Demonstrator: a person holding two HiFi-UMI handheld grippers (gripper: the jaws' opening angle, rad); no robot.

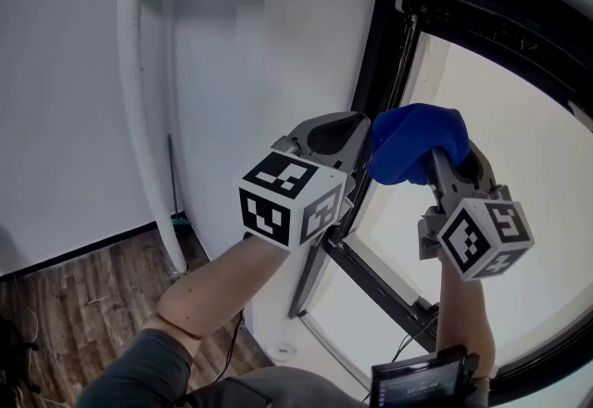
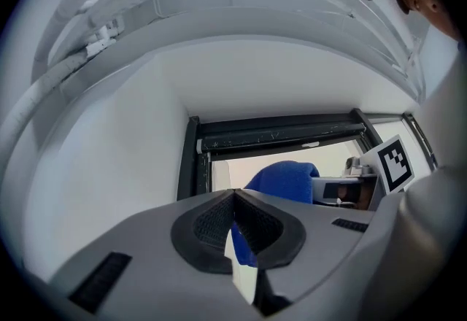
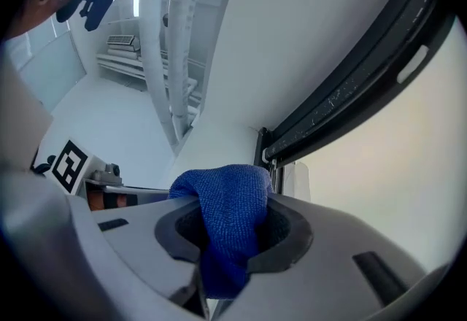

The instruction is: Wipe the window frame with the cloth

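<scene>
Now, right tool [image 3: 232, 228]: clenched on the blue cloth [image 1: 417, 142], near the black window frame [image 1: 375, 54].
Left tool [image 2: 235, 197]: jaws pressed together, empty, just beside the cloth.

I see a wood-plank floor [image 1: 83, 290] at the head view's lower left; a black skirting strip [image 1: 83, 248] runs where it meets the white wall; a white pipe [image 1: 153, 174] reaches down to it; a thin dark rod [image 1: 170, 179] stands just beside that pipe; something dark [image 1: 11, 341] sits at the left edge, too cut off for me to tell.
</scene>
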